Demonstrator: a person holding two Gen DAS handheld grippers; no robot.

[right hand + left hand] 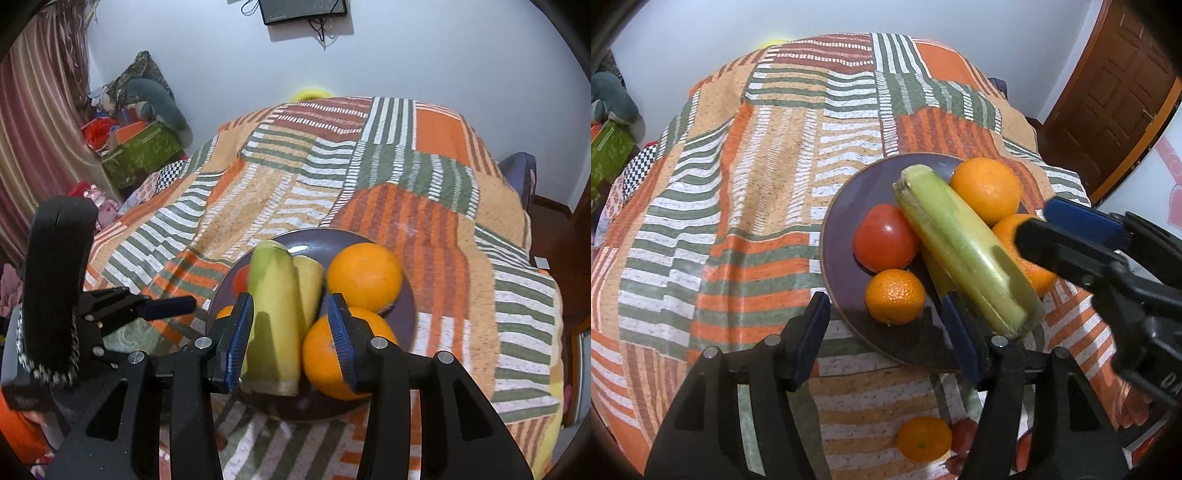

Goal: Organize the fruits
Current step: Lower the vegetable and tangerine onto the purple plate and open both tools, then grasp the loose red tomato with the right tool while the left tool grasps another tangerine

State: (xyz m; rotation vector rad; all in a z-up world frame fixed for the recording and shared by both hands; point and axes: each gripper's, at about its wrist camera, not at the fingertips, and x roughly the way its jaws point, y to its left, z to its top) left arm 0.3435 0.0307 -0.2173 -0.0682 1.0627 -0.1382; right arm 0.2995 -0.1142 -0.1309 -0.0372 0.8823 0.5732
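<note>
A dark purple plate (846, 206) (410, 314) holds a red tomato (884, 238), a small orange (894, 295), two big oranges (986, 188) (364, 277) and two green corn cobs. The upper cob (960, 243) (273, 317) lies across the fruit. My right gripper (290, 339) is open around the cob's near end; its fingers straddle it and the near orange (328, 365). It shows in the left wrist view (1041, 229). My left gripper (886, 332) is open and empty at the plate's near rim. It also shows in the right wrist view (170, 306).
The plate sits on a table under a striped orange, green and white cloth (757, 184). A loose small orange (923, 439) and red fruits (964, 435) lie on the cloth near me. Boxes and clutter (140, 147) stand far left, a wooden door (1108, 96) far right.
</note>
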